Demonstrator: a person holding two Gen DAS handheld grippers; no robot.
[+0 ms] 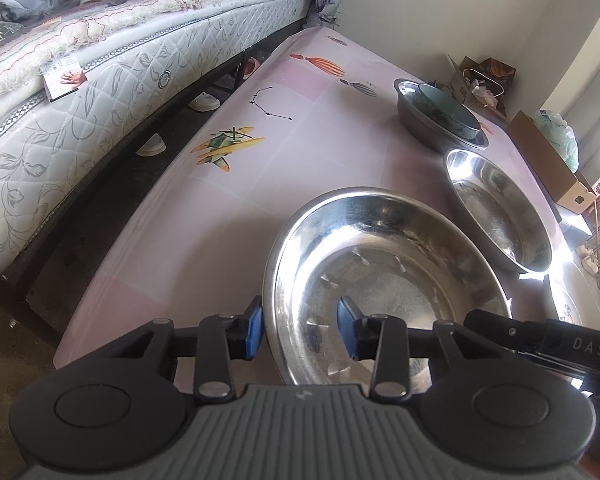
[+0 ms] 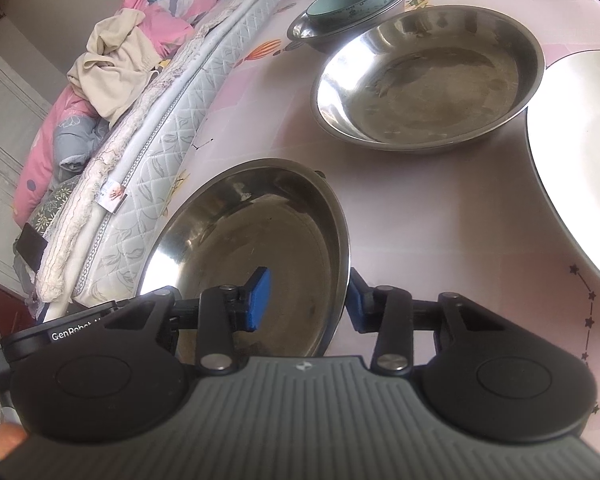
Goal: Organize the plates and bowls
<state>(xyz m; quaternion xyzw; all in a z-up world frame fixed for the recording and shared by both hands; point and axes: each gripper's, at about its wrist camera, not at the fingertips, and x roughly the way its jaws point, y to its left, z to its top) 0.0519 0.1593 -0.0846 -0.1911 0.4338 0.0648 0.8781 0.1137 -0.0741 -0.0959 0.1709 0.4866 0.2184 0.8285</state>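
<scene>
Steel bowl (image 1: 384,280) rim between both downward-tilted grippers' parted pads.

Nearest on table (image 1: 204,216): steel plate (image 1: 384,280). At one o'clock, just beside: second steel plate (image 1: 500,216). At twelve, farther back: steel basin (image 1: 424,128), bowl (image 1: 448,112) inside. At three: white plate (image 2: 572,152). Along nine to eleven: bed (image 1: 100,92). Far corner, at one: boxes (image 1: 548,152).
</scene>
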